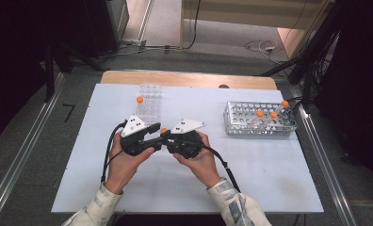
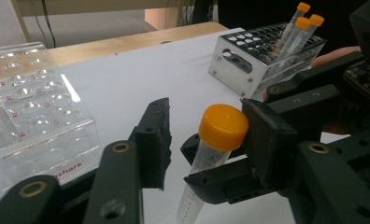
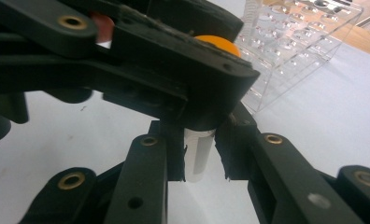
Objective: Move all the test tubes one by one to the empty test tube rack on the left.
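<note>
Nearest the person, a tube with an orange cap [image 2: 223,127] is held above the white table [image 1: 269,179], between the two grippers, which meet at the middle of the high view. The right gripper [image 3: 205,156] is clamped on the tube's clear body – both black jaws are seen pressed against it in the right gripper view. The left gripper [image 2: 206,123] is placed around the cap end: one jaw is set against the side of the cap, while the other is seen apart from it with a gap of table showing between, so the tube is not pinched by this gripper. In the high view the left gripper [image 1: 149,134] and the right gripper [image 1: 171,136] are seen tip to tip, the cap [image 1: 164,130] between them.

Farther back on the left, a clear plastic rack [image 1: 150,104] is stood on the table, with one orange-capped tube [image 1: 140,100] at its near left side. Farther to the right – well apart from the hands – a metal rack [image 1: 260,120] is set, and three orange-capped tubes [image 1: 272,114] are held in it at a tilt.
</note>
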The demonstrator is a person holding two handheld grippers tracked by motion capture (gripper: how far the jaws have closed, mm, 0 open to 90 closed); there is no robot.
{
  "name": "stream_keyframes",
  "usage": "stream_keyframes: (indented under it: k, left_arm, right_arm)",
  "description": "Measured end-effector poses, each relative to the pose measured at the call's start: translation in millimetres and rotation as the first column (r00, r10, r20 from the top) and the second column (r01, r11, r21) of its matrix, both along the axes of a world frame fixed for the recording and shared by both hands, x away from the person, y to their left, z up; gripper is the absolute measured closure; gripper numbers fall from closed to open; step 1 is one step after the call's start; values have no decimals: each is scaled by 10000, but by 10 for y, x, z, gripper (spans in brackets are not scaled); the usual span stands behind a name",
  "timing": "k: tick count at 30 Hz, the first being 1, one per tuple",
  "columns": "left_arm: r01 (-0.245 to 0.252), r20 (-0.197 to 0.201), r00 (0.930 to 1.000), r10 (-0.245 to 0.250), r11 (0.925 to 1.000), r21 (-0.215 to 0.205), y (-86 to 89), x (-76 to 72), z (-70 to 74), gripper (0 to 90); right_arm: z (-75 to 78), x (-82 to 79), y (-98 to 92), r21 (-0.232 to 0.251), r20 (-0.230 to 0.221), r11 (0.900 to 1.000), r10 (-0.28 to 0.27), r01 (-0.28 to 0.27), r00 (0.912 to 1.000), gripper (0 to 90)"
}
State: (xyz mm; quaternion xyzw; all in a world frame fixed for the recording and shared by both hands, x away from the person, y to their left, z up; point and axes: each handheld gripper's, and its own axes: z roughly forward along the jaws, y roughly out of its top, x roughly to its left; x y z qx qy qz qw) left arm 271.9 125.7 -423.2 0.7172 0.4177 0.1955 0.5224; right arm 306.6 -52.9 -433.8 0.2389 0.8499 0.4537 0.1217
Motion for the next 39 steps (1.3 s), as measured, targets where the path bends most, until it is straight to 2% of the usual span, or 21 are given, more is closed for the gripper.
stream_keyframes:
  k: [6, 13, 14, 19, 22, 25, 29, 35, 39]
  left_arm:
    - [157, -55, 9999, -157, 9999, 32, 2, -1, -4, 686]
    - [117, 56, 9999, -118, 9997, 193, -5, 2, -9, 700]
    - [98, 64, 9999, -99, 9998, 195, -7, 5, -10, 701]
    - [19, 4, 10000, -19, 10000, 86, 8, 38, -14, 702]
    - [-66, 18, 10000, 66, 10000, 64, 24, 71, 8, 702]
    - [-213, 27, 9998, 213, 9998, -26, 57, 116, 38, 702]
    - [-393, -3, 9992, 393, 9989, -270, 120, 202, 114, 702]
    - [-686, -43, 9976, 686, 9976, -106, 182, 364, 237, 702]
    - [-923, 90, 9957, 924, 9957, -52, 216, 454, 316, 703]
  right_arm:
    - [-14, 10, 24, -52, -54, 10000, -27, 26, 10000, 717]
    - [-19, 20, 22, -61, -142, 10000, -29, 28, 9999, 710]
    - [-19, 23, 20, -55, -173, 10000, 4, -5, 9999, 676]
    - [-31, 30, -8, -80, -655, 9999, 88, -93, 9978, 394]
    - [-36, 27, -84, -87, -773, 10000, -5, -1, 9970, 313]
    - [-43, 28, -189, -129, -800, 9998, -151, 141, 9967, 277]
    - [-54, 8, -331, -303, -804, 9991, -327, 303, 9962, 266]
    - [-101, -37, -547, -356, -756, 9982, -501, 475, 9959, 265]
    - [-117, -40, -643, -422, -753, 9972, -647, 616, 9951, 265]
